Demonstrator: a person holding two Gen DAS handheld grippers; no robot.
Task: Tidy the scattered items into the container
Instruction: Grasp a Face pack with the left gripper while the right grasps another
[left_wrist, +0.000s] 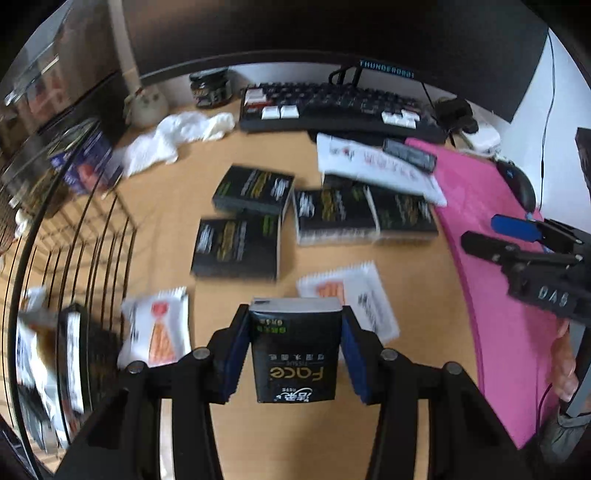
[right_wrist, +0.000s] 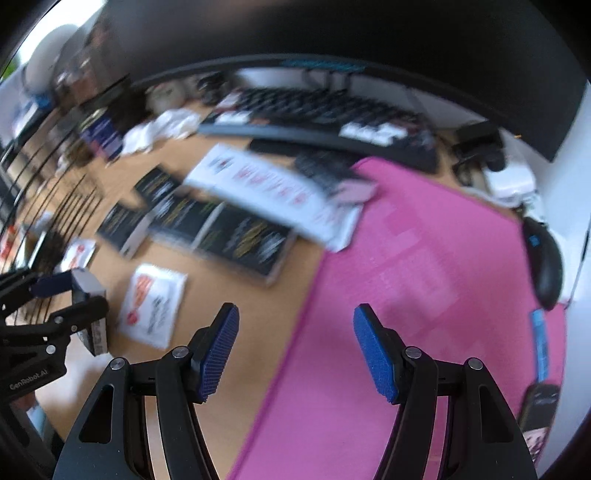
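Note:
My left gripper (left_wrist: 295, 314) is shut on a black tissue pack (left_wrist: 295, 362) and holds it above the wooden desk; the blue pads press its two sides. In the right wrist view the same pack (right_wrist: 88, 291) shows at the far left. A black wire basket (left_wrist: 92, 236) with several packets inside stands at the left. Several more black tissue packs (left_wrist: 236, 243) lie mid-desk, with white snack packets (left_wrist: 155, 328) nearer and a long white pack (left_wrist: 376, 166) beyond. My right gripper (right_wrist: 295, 332) is open and holds nothing, over the edge of the pink mat.
A pink mat (left_wrist: 498, 258) covers the right side, with a black mouse (left_wrist: 517, 184) on it. A black keyboard (left_wrist: 332, 103) and a monitor stand at the back. A crumpled white cloth (left_wrist: 177, 136) lies back left. A hand (left_wrist: 565, 365) shows at the right edge.

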